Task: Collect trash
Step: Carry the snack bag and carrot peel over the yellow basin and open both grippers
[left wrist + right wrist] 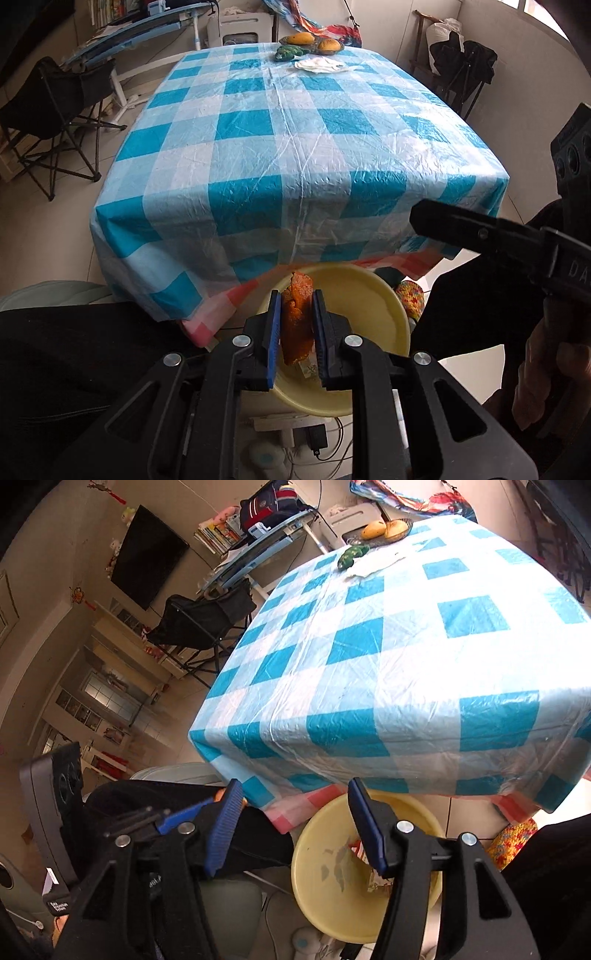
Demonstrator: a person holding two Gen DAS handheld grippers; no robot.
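Trash in play was an orange peel (295,321), pinched between the blue pads of the left gripper (295,325) and hanging directly above the yellow basin (369,306), which sat low, just beyond the near edge of the table. The jaws stood narrow, closed onto the peel's middle, with a curled tip poking out above the pads and a longer flap drooping below them. It looked thin, limp and light, probably a little damp and slick on its inner face, so a grip across the folded middle seemed the sound choice; a hold nearer either end would likely have let it bend and slide free. No force seemed needed, and it should have dropped cleanly once the pads parted.

Farther right in the left wrist view, the right gripper (480,236) appeared as a dark bar hanging above the near right corner of the checked tablecloth (295,147).

From the right wrist view, the right gripper (295,823) was spread wide and carried nothing, its pads framing the basin (321,897) below. Scraps (373,880) already lay inside the basin toward its right side, partly hidden behind the right pad. At the far end of the table lay a white cloth or paper (376,563), beside a fruit bowl (388,530); whether that counted as trash I could not tell.
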